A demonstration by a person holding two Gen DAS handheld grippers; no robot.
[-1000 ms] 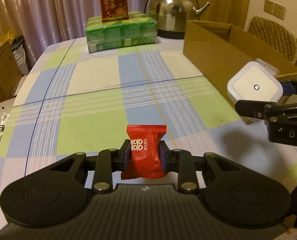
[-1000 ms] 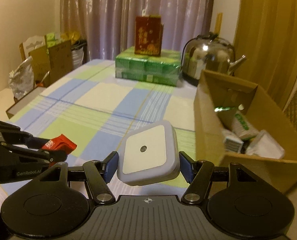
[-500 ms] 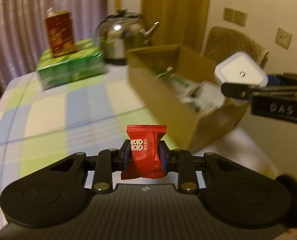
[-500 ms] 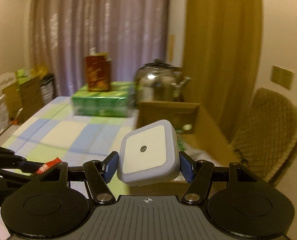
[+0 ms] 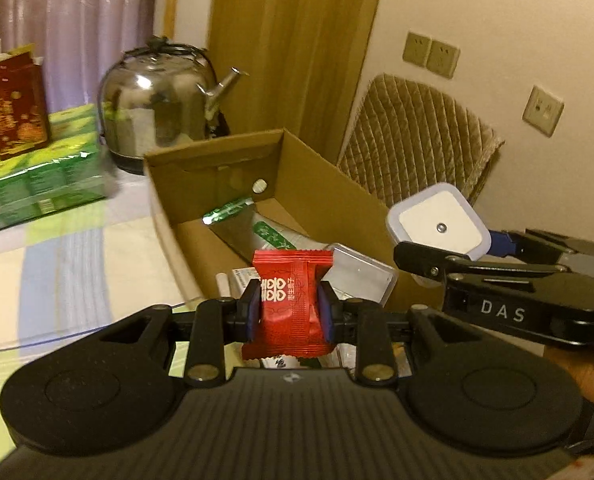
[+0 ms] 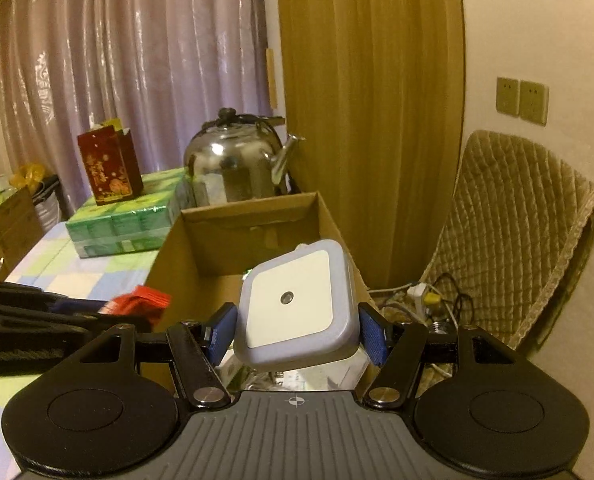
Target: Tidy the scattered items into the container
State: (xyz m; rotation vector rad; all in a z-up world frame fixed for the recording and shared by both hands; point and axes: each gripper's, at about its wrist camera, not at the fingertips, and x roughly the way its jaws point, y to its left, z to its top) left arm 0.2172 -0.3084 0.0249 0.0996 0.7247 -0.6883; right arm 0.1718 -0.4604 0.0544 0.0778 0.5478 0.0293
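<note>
From the left wrist view, the left gripper (image 5: 289, 312) has swung round from the open tablecloth and now looks straight down the length of the cardboard box (image 5: 329, 184). Its tongs stay pinched narrow on the red candy packet (image 5: 291, 304), which hangs just above the box's near end — over the clutter already inside (a green-printed sachet, a clear plastic case, some white bits I can't identify). The right gripper (image 5: 453, 248) reaches in from the right, carrying the white square night light (image 5: 439, 227) above the box's right wall.

From the right wrist view, the right gripper (image 6: 295, 334) clamps that night light (image 6: 297, 304) between its blue pads (image 6: 373, 334), tilted a little, with the box's open mouth (image 6: 253, 216) spread directly below and beyond. The steel kettle (image 6: 237, 164) and green tissue packs (image 6: 125, 224) sit behind the box's far end.

Both items have gone from beside the box to above it — to my eye, only the release remains, and both should fall inside.
</note>
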